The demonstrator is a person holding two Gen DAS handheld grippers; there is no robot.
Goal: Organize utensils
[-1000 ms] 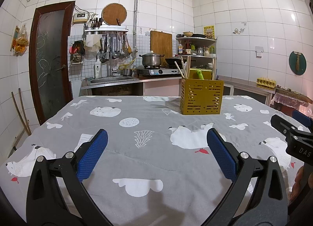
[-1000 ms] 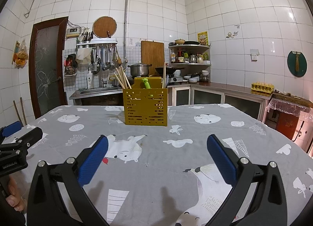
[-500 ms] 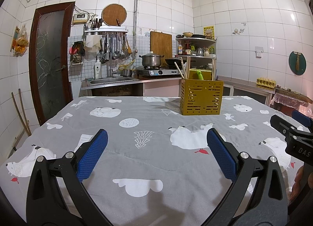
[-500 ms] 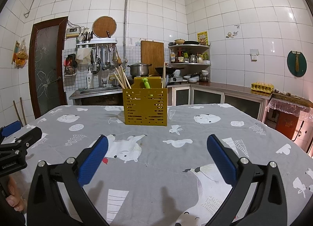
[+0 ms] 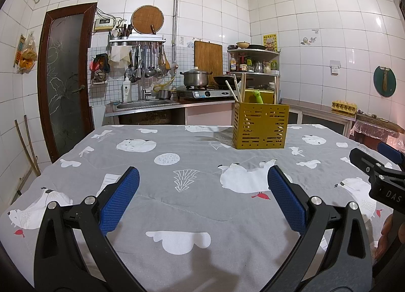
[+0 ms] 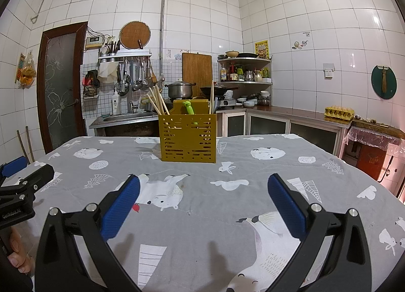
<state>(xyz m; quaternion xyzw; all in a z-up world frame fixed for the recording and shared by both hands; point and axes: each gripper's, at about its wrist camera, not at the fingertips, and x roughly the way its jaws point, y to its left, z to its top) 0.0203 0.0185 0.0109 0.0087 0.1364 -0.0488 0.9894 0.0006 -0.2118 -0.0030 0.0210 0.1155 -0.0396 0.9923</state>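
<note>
Here, your grey animal-print tablecloth (image 6: 202,216) spans both views. The yellow slotted utensil caddy (image 6: 188,137) stands upright toward its far side, wooden chopsticks (image 6: 157,101) and a green-handled utensil (image 6: 188,107) standing in it. Your left gripper (image 5: 202,199) and right gripper (image 6: 202,199) hover near the cloth, fingers spread wide, holding nothing.

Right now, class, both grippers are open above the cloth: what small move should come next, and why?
Probably ease the right gripper forward toward the yellow holder. It stands straight ahead with chopsticks leaning loosely; both grippers are empty, and the left gripper sees it off to the side.
</note>
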